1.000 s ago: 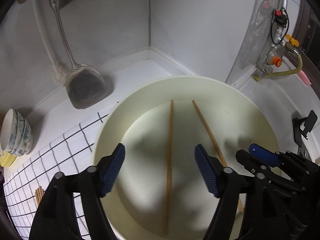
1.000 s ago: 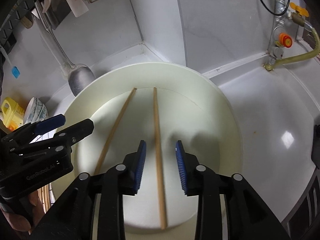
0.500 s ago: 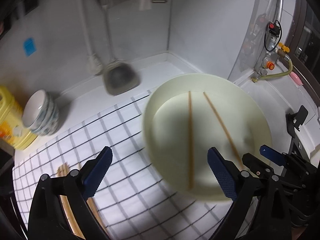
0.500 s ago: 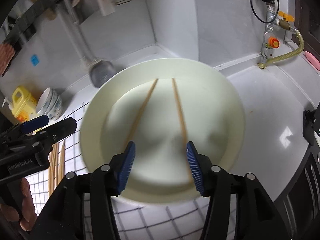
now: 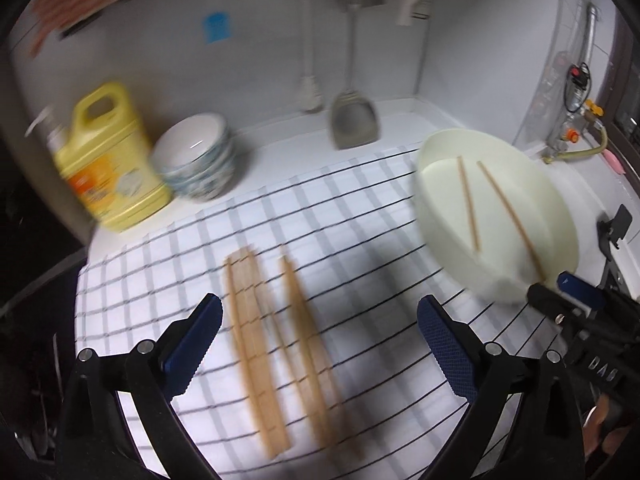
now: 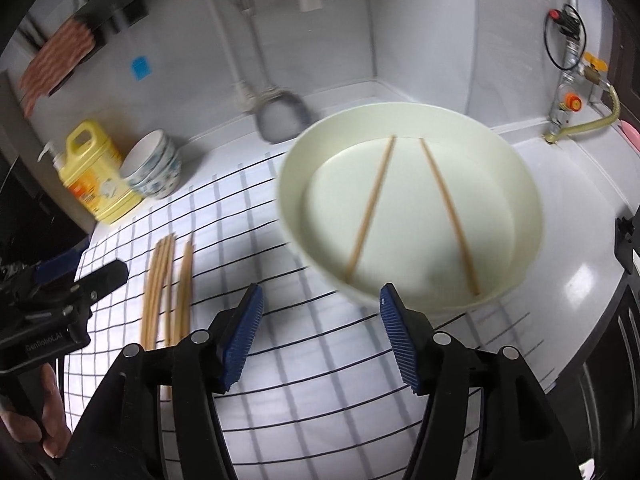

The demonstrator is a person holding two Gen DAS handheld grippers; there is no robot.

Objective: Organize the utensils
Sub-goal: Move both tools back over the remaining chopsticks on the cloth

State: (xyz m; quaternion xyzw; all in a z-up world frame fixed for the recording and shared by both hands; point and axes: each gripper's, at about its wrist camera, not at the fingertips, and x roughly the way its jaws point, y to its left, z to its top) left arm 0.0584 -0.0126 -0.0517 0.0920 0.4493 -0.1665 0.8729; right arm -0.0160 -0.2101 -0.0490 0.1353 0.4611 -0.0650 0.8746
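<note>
Hovering over checked cloth [image 5: 360, 216] on bench, left gripper [image 5: 320, 344] is spread wide, nothing held; loose chopsticks [image 5: 276, 344] lie just ahead between its fingers, likely next pick. Right gripper [image 6: 320, 332], empty, is opening. Two chopsticks [image 6: 412, 208] lie sorted in bowl [image 6: 292, 184] beyond its fingers.
</note>
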